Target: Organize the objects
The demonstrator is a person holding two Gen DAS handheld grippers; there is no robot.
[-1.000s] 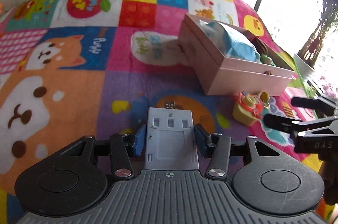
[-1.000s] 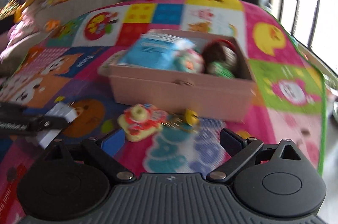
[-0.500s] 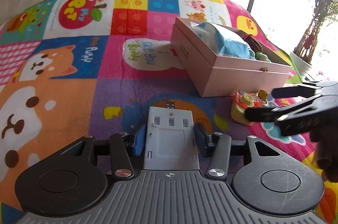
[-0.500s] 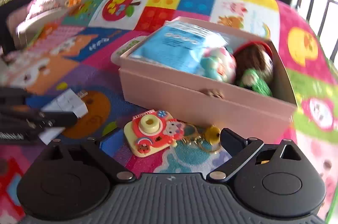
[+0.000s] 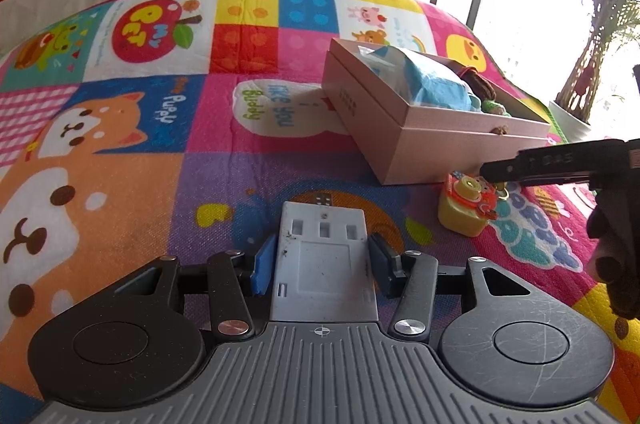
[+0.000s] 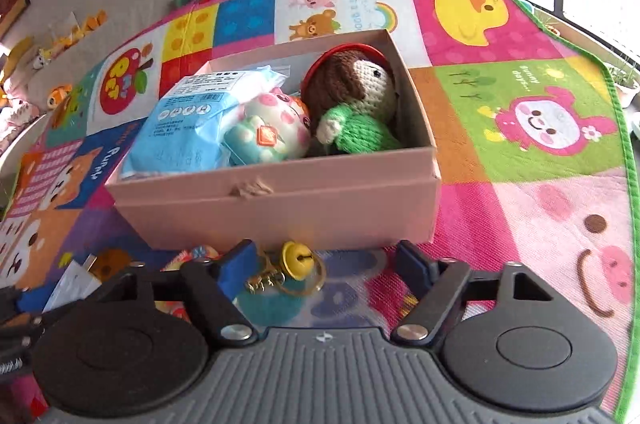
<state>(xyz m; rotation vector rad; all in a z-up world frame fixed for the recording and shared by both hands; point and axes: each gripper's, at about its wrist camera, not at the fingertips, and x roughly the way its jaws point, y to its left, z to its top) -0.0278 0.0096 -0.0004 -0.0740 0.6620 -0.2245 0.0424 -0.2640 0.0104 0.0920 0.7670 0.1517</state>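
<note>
My left gripper (image 5: 322, 258) is shut on a flat grey plastic adapter (image 5: 324, 256) and holds it over the play mat. A pink box (image 5: 420, 140) stands to the right, holding a blue packet (image 6: 184, 124), a pig toy (image 6: 272, 132) and a knitted doll (image 6: 356, 104). A yellow and red toy camera keychain (image 5: 466, 206) lies in front of the box. My right gripper (image 6: 324, 264) is open just above the keychain's yellow bell (image 6: 297, 258) and ring; the camera is mostly hidden under its left finger.
The colourful play mat (image 5: 160, 152) covers the floor. A potted plant (image 5: 592, 56) stands by the window at the right. The mat's green edge (image 6: 624, 160) runs along the right. Small toys (image 6: 56, 96) lie off the mat at the far left.
My right gripper has moved forward and down over the toy camera keychain, close to the pink box. My left gripper still holds the grey adapter in about the same place.
</note>
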